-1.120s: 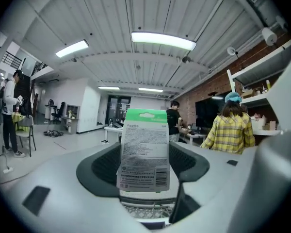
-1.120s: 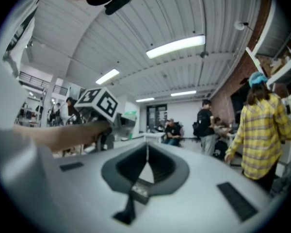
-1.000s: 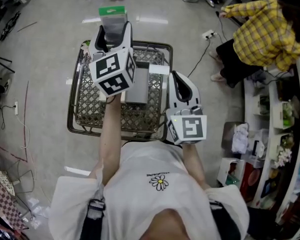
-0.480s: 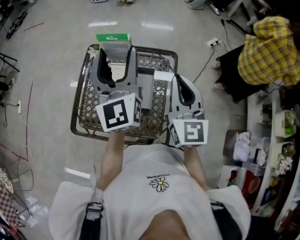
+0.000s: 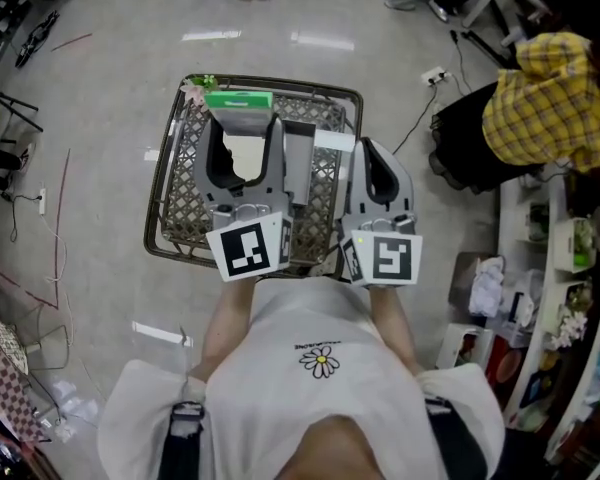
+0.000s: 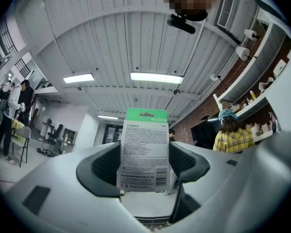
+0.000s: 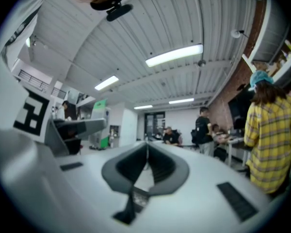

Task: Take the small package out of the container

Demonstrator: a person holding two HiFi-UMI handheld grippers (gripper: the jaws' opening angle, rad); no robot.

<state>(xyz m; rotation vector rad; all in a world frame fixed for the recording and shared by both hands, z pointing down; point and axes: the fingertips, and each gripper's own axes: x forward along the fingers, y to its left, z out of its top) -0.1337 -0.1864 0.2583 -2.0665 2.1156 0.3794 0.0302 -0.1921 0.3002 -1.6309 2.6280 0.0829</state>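
The small package [image 5: 238, 106] is a flat card with a green top and printed back [image 6: 144, 152]. My left gripper [image 5: 242, 133] is shut on its lower part and holds it upright above the far half of the wire basket [image 5: 310, 86]. In the left gripper view the gripper [image 6: 144, 165] points up at the ceiling, its dark pads [image 6: 103, 171] pressed on both sides of the card. My right gripper [image 5: 380, 166] hovers over the basket's right rim, shut and empty [image 7: 146, 152]. The green card [image 7: 100, 105] also shows far left in the right gripper view.
The basket stands on the grey floor and holds a flat grey box [image 5: 299, 163] with a white label [image 5: 332, 140]. A person in a yellow plaid shirt [image 5: 560, 98] stands at the right near cluttered shelves [image 5: 570, 258]. A power strip and cable [image 5: 435, 75] lie beyond the basket.
My left gripper has drawn back toward my body with the package, from past the basket's far rim to above the basket. The right gripper has barely moved.
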